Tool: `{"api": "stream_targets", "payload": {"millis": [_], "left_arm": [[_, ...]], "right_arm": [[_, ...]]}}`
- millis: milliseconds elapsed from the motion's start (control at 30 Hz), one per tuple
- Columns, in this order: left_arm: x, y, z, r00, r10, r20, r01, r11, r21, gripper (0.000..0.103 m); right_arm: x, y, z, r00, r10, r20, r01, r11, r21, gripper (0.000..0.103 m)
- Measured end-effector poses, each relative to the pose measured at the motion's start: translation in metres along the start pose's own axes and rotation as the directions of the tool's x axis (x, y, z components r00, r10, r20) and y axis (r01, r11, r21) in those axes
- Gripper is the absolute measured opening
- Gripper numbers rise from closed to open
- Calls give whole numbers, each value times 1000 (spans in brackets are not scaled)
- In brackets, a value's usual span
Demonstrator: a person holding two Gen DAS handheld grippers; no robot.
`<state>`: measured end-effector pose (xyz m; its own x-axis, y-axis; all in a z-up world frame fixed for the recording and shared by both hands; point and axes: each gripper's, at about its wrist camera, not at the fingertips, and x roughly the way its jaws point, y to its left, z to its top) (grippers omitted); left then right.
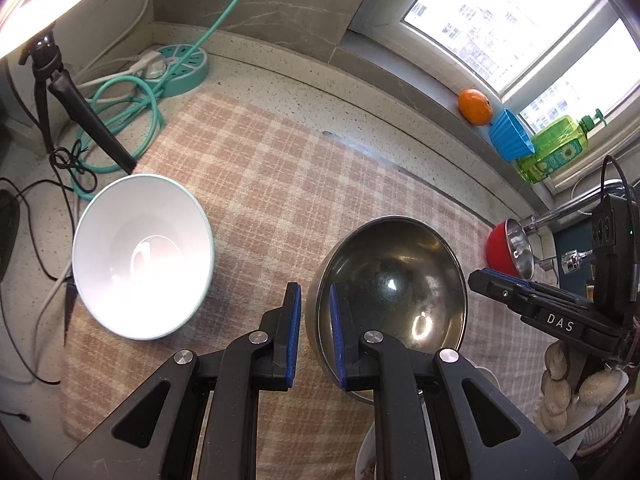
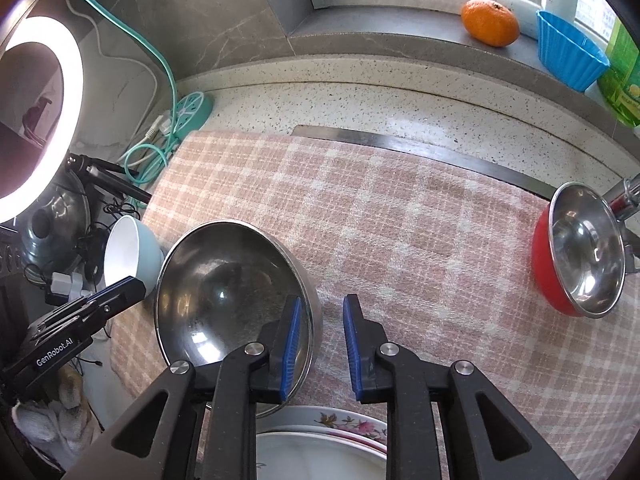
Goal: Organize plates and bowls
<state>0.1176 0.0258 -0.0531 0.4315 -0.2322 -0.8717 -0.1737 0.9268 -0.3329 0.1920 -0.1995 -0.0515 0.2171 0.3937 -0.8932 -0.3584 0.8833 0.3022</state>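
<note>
A steel bowl (image 1: 394,280) (image 2: 232,284) stands on the checked cloth (image 1: 260,184). My left gripper (image 1: 315,322) is open, its jaws straddling the bowl's left rim. My right gripper (image 2: 318,340) is open, its jaws straddling the bowl's right rim. A white and pale green bowl (image 1: 142,256) (image 2: 130,254) stands to the left. A red bowl with a steel inside (image 2: 580,248) (image 1: 510,250) stands at the right. Flowered plates (image 2: 328,436) lie stacked below my right gripper, partly hidden.
An orange (image 2: 490,22), a blue cup (image 2: 568,56) and a green bottle (image 1: 554,150) stand on the window sill. A teal power strip (image 1: 180,66) with cables, a tripod (image 1: 76,100) and a ring light (image 2: 36,112) stand at the left. A faucet (image 1: 560,210) is right.
</note>
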Motion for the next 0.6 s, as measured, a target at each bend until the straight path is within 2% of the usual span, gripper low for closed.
{"api": "stream_targets", "payload": {"millis": [267,500,600], "left_arm": [[-12,-17,0,999,-36,25,35,999,33,13],[-19,-55,5,995,-97,30,93,990,109,13],[-18,-75,8,993,-117,21,112,982,154,13]], "right_arm": [[-34,-16,-16,993,18,113,-24,998,50,20],[-79,-54,-43,969,3,248,-41,988,148,20],[-99,-79,-59,954,-42,295,-24,976,216,20]]}}
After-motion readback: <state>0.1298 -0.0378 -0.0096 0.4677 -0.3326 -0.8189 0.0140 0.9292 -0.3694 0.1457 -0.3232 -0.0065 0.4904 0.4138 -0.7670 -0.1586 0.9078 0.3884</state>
